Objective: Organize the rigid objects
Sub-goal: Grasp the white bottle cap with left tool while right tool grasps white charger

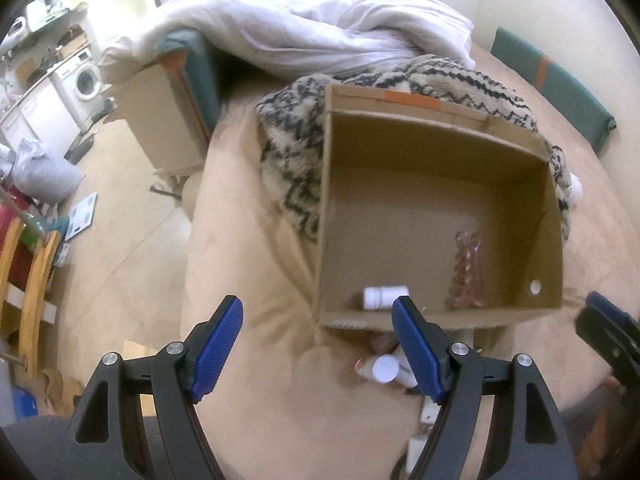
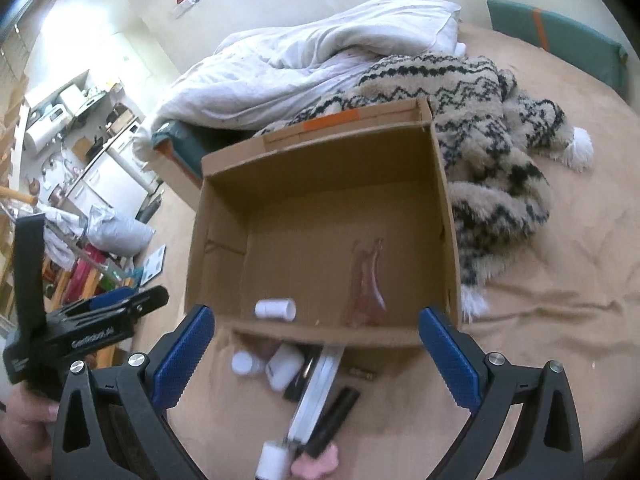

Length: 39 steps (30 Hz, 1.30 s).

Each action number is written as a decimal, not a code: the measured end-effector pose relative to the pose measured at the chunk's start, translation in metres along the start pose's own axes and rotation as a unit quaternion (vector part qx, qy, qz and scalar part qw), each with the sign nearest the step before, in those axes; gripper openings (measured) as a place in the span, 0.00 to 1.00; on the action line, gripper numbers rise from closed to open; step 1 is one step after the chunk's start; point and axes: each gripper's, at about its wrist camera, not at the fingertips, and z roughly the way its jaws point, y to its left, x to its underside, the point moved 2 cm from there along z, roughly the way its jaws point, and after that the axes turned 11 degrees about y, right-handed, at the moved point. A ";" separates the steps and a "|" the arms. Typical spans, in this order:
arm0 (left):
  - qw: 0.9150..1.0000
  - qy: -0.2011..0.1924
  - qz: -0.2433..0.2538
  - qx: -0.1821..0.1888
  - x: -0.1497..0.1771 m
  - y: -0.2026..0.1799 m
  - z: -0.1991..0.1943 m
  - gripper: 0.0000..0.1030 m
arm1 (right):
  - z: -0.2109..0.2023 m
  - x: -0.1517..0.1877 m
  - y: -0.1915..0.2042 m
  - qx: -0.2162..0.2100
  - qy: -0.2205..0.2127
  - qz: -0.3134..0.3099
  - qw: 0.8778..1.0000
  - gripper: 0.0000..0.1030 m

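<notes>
Here the left gripper (image 1: 318,312) is hanging with its jaws spread wide and nothing between them, over the tan bedcover (image 1: 248,264) just left of the cardboard box (image 1: 324,200). The right gripper (image 2: 316,322) is likewise gaping wide and empty, its blue fingertips (image 2: 200,320) flanking the box's near wall. Just past that wall, inside the box at its near edge, a white bottle (image 2: 275,309) is lying on its side, with a pink twisted glass piece (image 2: 366,284) lying to its right. Outside the box, below the near wall and between the right gripper's fingers, a cluster is resting on the bedcover: two more white bottles (image 2: 284,364), a long white flat item (image 2: 316,392), a black tube (image 2: 334,416) and something pink (image 2: 316,464). Beyond the box's far and right sides, a patterned fleece blanket (image 2: 500,152) and a white duvet (image 2: 312,56) are lying bunched.
</notes>
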 end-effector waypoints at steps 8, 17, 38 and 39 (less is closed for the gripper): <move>1.000 0.011 -0.025 0.001 0.016 0.012 0.008 0.73 | 0.003 0.027 -0.014 0.005 0.027 0.037 0.999 1.00; 1.000 0.020 -0.020 -0.003 0.018 0.009 0.015 0.72 | 0.014 0.031 -0.020 0.021 0.047 0.045 0.998 1.00; 0.983 0.160 0.086 0.027 0.028 -0.062 0.102 0.35 | 0.052 0.030 -0.031 -0.023 0.115 0.092 0.989 1.00; 0.982 0.166 0.085 0.023 0.028 -0.061 0.106 0.26 | 0.055 0.032 -0.030 -0.034 0.125 0.092 0.987 1.00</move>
